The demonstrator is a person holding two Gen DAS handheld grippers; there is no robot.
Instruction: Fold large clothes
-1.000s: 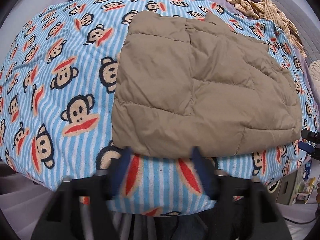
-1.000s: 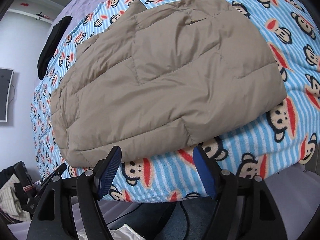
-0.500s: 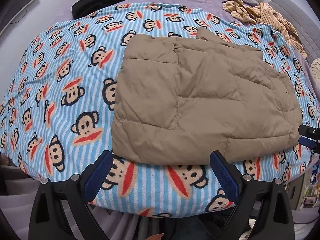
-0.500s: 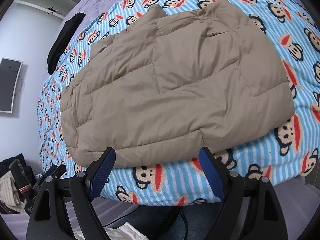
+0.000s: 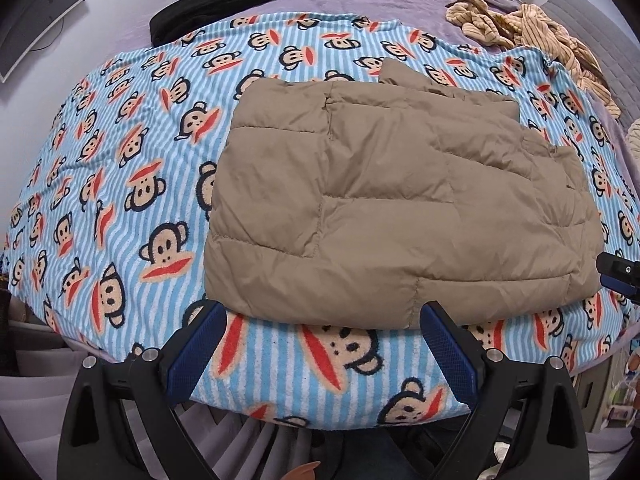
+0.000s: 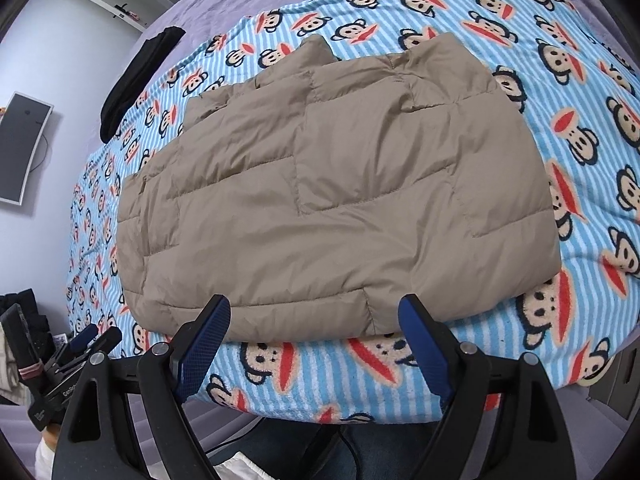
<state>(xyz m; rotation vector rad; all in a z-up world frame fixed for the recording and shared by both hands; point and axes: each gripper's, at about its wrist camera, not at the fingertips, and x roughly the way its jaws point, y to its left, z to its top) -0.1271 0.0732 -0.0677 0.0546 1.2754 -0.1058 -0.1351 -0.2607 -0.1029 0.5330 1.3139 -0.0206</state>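
Nearest to the cameras, both tools are hanging over the near edge of the bed with nothing in them: the left gripper [image 5: 320,344] is showing its blue-padded fingers spread wide apart over bare blanket, and the right gripper [image 6: 316,344] is doing the same, its jaws having just been opening a bit wider with nothing between them. Right past the fingertips, the tan quilted puffer jacket [image 5: 392,216] is lying flat on the blue-and-white striped monkey-print fleece blanket [image 5: 120,184], near the bed's front edge and a bit right of centre in the left view. It's looking pretty much folded to me: a compact, roughly rectangular bundle with the layers stacked, a stepped edge showing along its far right side and a little corner poking out at the far edge. So I'm guessing the main folds are done, and what's left is maybe tidying that stepped side or one more fold to make it smaller, or just moving on to another piece. Further back, a black folded garment [image 5: 224,0] is sitting on the purple bedsheet [image 5: 380,4] at the far left, and a crumpled beige striped garment [image 5: 532,32] is waiting at the far right, so more folding may be coming.
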